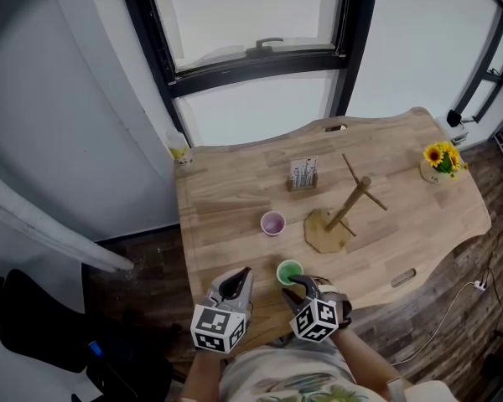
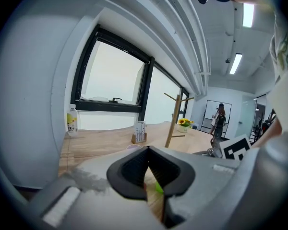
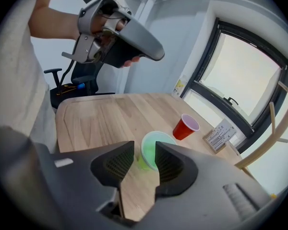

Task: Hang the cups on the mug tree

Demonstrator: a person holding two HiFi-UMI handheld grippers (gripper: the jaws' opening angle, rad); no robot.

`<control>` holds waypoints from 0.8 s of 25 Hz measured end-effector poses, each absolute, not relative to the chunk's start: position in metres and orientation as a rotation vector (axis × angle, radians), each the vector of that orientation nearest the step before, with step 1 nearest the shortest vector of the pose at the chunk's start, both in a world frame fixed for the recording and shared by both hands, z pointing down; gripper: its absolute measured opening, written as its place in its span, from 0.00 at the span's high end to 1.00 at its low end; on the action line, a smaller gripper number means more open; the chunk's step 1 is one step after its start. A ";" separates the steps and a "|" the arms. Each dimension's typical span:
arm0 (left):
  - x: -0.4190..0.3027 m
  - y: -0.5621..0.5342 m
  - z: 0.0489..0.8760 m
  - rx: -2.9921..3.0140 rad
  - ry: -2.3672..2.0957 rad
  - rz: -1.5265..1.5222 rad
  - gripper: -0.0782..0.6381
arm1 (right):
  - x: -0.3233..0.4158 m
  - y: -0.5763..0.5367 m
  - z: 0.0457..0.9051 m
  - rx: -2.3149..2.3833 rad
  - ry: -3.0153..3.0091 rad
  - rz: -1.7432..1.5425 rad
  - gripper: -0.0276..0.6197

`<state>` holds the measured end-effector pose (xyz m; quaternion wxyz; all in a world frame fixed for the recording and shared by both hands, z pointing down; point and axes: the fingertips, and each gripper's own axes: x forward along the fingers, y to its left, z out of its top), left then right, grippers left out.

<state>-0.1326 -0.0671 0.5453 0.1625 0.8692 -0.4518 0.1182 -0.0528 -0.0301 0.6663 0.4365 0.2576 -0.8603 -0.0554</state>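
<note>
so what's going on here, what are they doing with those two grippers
A person holds a gripper in each hand over a wooden table. The right gripper, jaws apart, is lined up on a green cup near the table's front edge; the cup sits just ahead of its tips, not gripped. The left gripper is held beside it, jaws together and empty. A red cup stands further in, and the mug tree has no cups on it.
</note>
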 end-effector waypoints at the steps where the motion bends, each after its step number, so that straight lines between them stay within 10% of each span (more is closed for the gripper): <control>1: -0.135 -0.068 0.547 2.474 -1.293 0.337 0.88 | -0.053 -0.030 0.669 0.632 -2.131 -0.136 0.74; 20: -0.158 -0.073 0.558 2.412 -1.353 0.332 0.88 | -0.056 -0.038 0.669 0.613 -2.130 -0.106 0.91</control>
